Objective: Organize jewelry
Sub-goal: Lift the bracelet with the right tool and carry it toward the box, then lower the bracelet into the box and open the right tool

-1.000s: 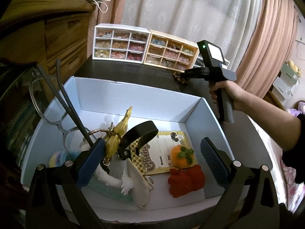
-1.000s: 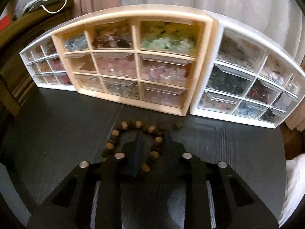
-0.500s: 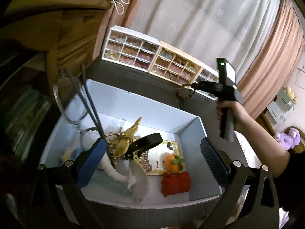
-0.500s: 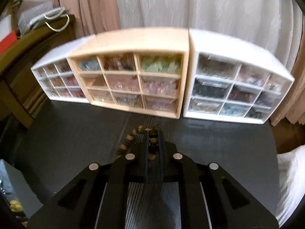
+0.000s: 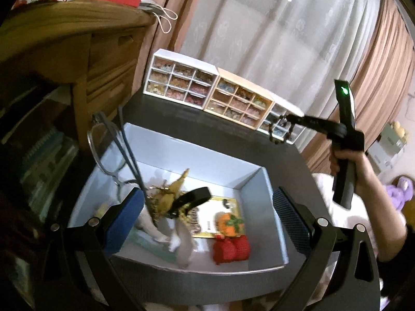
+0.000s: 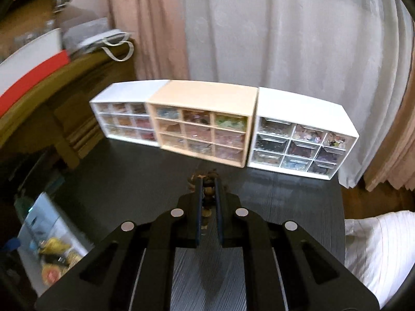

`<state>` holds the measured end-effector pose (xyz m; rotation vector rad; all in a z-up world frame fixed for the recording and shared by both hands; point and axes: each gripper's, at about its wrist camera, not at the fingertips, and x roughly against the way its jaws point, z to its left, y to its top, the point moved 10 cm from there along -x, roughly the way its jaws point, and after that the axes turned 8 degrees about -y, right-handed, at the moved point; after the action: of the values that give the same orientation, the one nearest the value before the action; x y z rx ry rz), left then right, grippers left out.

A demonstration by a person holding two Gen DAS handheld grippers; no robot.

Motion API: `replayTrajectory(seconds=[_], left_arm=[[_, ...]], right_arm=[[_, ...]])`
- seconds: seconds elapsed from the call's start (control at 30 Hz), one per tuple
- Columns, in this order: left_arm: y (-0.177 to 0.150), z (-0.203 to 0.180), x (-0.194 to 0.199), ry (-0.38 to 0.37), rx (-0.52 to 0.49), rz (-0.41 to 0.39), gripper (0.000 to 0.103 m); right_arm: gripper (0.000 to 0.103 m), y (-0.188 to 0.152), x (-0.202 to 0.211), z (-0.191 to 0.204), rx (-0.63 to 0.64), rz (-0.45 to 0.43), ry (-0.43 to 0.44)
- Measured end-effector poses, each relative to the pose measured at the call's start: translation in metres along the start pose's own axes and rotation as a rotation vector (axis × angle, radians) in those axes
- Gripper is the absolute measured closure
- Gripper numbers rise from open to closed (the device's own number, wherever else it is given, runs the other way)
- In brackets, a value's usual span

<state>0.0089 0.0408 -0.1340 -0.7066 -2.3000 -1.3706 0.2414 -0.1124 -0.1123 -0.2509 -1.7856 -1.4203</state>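
The right gripper (image 6: 207,189) was clamped on a wooden bead bracelet (image 5: 281,129), which hung above the dark table (image 6: 285,197) before the drawer organizers (image 6: 202,134). The left gripper (image 5: 207,207) stood wide open and empty over the white box (image 5: 269,223).

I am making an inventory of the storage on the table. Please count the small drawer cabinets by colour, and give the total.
White drawer cabinets: 2, one at the left end and one at the right end
Beige drawer cabinet: 1, in the middle
Total: 3
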Motion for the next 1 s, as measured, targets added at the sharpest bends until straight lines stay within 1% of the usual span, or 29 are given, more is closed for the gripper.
replayTrajectory(seconds=[0.07,0.2,0.3,0.37,0.43,0.5,0.63,0.8,0.9,1.0], left_arm=[[-0.001,-0.005,0.001,-0.005,0.005,-0.002,0.004],[-0.006,-0.012,0.002,0.008,-0.01,-0.008,0.004],[-0.012,-0.018,0.0,0.012,-0.023,0.009,0.004],[-0.014,-0.022,-0.001,0.012,-0.039,0.021,0.004],[-0.016,-0.027,-0.001,-0.01,-0.041,0.036,0.004],[-0.017,-0.028,0.002,-0.015,-0.042,0.031,0.004],[-0.018,-0.028,0.007,0.006,-0.055,0.021,0.004],[-0.015,-0.023,0.015,0.025,-0.046,0.005,0.004],[-0.015,-0.022,0.017,0.026,-0.044,0.009,0.004],[-0.016,-0.026,0.019,0.029,-0.052,0.007,0.004]], right_arm=[[0.093,-0.008,0.02,0.009,0.038,-0.024,0.004],[0.093,-0.02,0.048,0.033,0.092,-0.072,0.025],[0.093,-0.031,0.064,0.055,0.092,-0.08,0.092],[0.093,-0.039,0.073,0.07,0.089,-0.072,0.146],[0.093,-0.046,0.081,0.081,0.086,-0.066,0.181],[0.093,-0.052,0.088,0.092,0.08,-0.059,0.221],[0.093,-0.064,0.102,0.114,0.082,-0.041,0.295],[0.093,-0.077,0.115,0.139,0.084,-0.022,0.378],[0.093,-0.086,0.117,0.152,0.065,0.012,0.441],[0.093,-0.098,0.112,0.163,0.069,0.042,0.456]])
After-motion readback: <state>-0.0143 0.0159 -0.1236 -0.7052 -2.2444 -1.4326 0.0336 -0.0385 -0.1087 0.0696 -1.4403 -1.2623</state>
